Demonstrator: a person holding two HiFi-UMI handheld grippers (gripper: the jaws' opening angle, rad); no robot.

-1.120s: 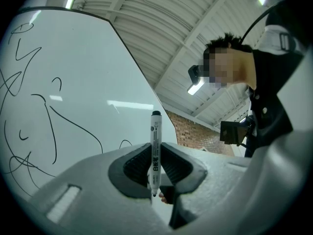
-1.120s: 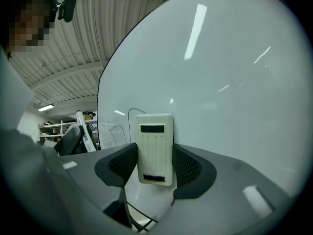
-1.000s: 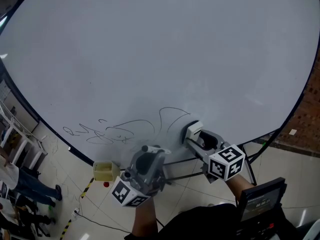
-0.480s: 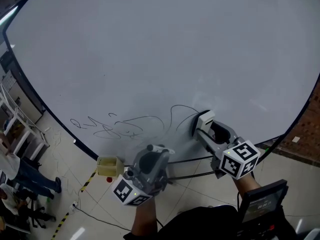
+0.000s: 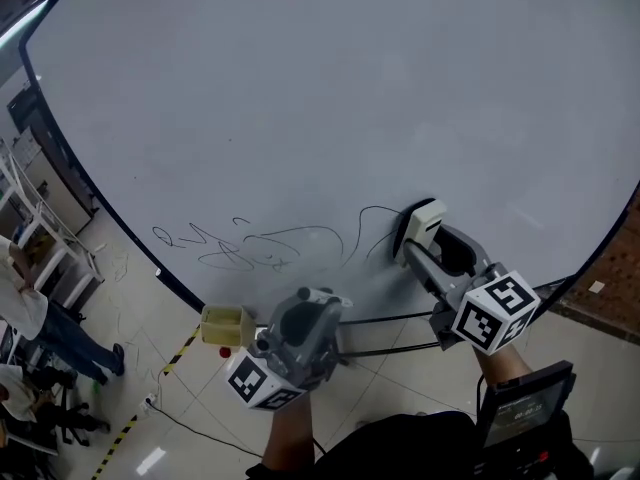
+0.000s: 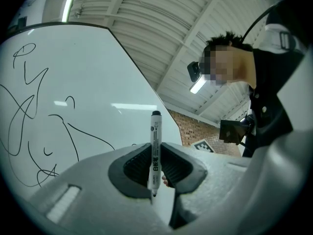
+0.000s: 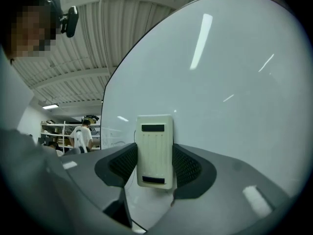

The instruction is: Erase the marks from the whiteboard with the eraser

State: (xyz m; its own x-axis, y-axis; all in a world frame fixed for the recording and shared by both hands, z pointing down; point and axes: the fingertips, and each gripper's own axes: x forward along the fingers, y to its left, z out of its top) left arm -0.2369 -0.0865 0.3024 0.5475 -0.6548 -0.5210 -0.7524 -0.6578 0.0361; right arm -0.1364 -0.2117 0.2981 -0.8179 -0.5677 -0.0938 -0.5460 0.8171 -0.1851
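The whiteboard (image 5: pixel 330 98) fills most of the head view, with black scribbled marks (image 5: pixel 255 248) low on it. My right gripper (image 5: pixel 428 240) is shut on a cream eraser (image 5: pixel 421 223), which lies against the board just right of a curved line (image 5: pixel 375 230). In the right gripper view the eraser (image 7: pixel 155 150) stands upright between the jaws against the board (image 7: pixel 230 92). My left gripper (image 5: pixel 305 308) hangs below the board's lower edge, shut on a white marker (image 6: pixel 154 153) with a black cap. More marks (image 6: pixel 29 126) show in the left gripper view.
A yellow box (image 5: pixel 226 325) sits by the board's lower edge, near the left gripper. A person (image 5: pixel 30 318) stands on the tiled floor at the far left beside white shelving (image 5: pixel 40 238). A black device (image 5: pixel 525 403) sits low at the right.
The right gripper with the eraser has slid right and slightly up along the board. The curved lines under it are thinner now. The left gripper has stayed in place.
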